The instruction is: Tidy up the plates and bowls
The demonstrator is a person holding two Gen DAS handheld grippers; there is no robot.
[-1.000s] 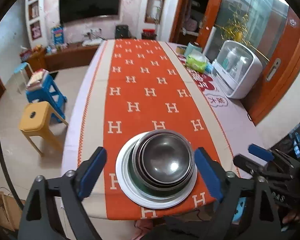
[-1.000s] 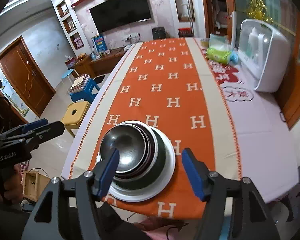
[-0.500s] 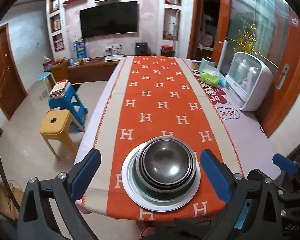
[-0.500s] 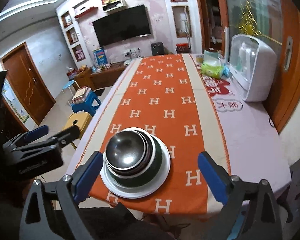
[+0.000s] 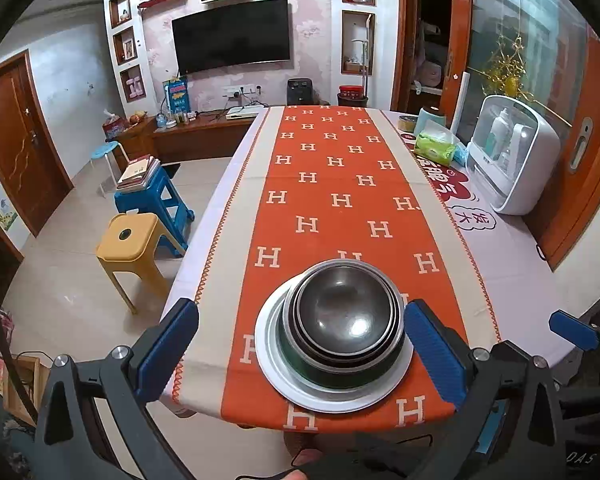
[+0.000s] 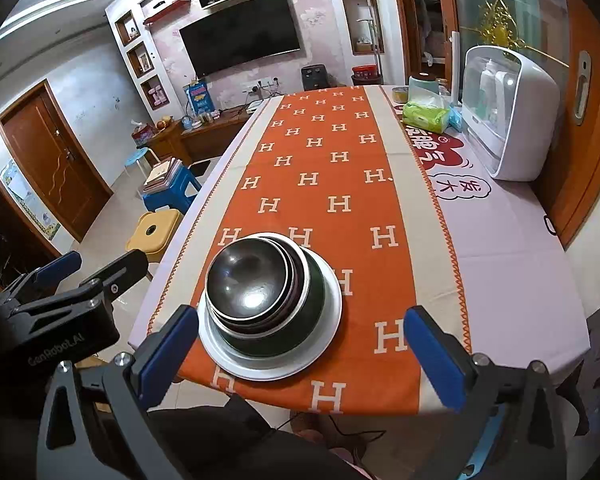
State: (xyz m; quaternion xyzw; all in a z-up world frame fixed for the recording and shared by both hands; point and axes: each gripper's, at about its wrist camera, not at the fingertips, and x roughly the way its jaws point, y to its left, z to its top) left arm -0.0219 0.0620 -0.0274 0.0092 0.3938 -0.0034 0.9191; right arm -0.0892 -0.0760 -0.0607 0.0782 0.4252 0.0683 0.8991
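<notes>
Now both of my tools stand clear of the stack. My left gripper (image 5: pixel 300 344) has drawn back toward me, its blue pads further apart than a second ago, and its jaws are opening with nothing pressed between them; the nested metal bowls (image 5: pixel 342 318) only appear framed by the pads from behind. My right gripper (image 6: pixel 300 350) has also backed off, jaws opening wide and empty, the stack sitting at about 11 o'clock from its midpoint.

The bowls rest one inside another on the white plate (image 5: pixel 274 364), which lies on the orange runner (image 5: pixel 332 200) near the table's front edge, at 6 o'clock on the cloth. Nothing else of tableware shows on the table (image 5: pixel 512 256); the tissue pack (image 5: pixel 434 146) and the white cabinet (image 5: pixel 514 156) sit far off at 1 o'clock.

Letting go and pulling away tells me the stacking is likely finished: every piece I can see is gathered into one tidy pile.
</notes>
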